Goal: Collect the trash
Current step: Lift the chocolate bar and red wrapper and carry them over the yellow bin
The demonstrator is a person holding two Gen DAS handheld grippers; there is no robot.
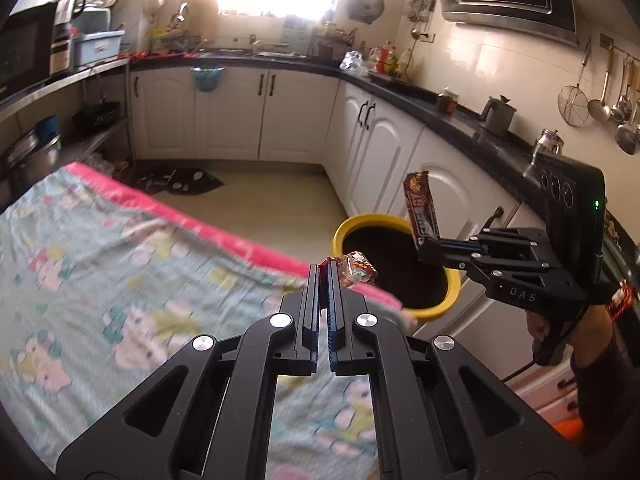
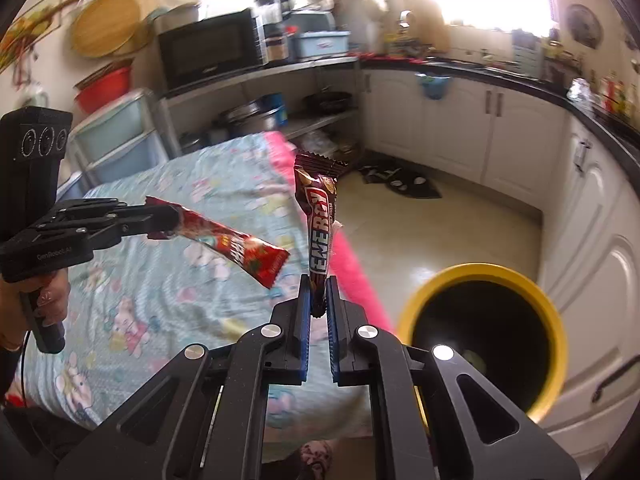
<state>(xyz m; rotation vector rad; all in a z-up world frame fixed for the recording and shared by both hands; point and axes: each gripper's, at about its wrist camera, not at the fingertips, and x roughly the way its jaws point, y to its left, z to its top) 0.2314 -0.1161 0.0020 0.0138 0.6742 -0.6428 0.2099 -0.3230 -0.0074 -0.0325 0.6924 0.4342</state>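
Left gripper point(image 1: 324, 268) is clamped down tight on a red snack wrapper point(image 2: 236, 242) — from its own camera you only see the crinkled end poking out past the tips, but the right wrist view shows the whole thing sticking out sideways from the jaws, a long red sachet tilted down toward its far end. The hand point(image 2: 48, 300) holding that gripper shows at the left edge of the same view.

Right gripper point(image 2: 319, 292) is pinched shut on the bottom end of a brown bar wrapper point(image 2: 318, 216) with "ENERGY" printed on it; the wrapper stands nearly upright above the tips. In the left wrist view that same wrapper rises over the bin's rim, leaning a little left.

Both wrappers are up in the air, not resting on anything. The red one hangs over the table with the blue cartoon-print cloth point(image 1: 100, 260), which has a pink border along its right edge. The yellow bin point(image 2: 556, 320) with the dark inside sits on the floor just to the right of the table, close to the white cabinets point(image 1: 224, 116), and something pale lies at its bottom.

Farther out: black countertop point(image 1: 460, 116) running round the corner, a dark mat point(image 2: 400, 182) on the floor tiles, a microwave point(image 2: 212, 46) on the shelf at far left, bright window behind it all.
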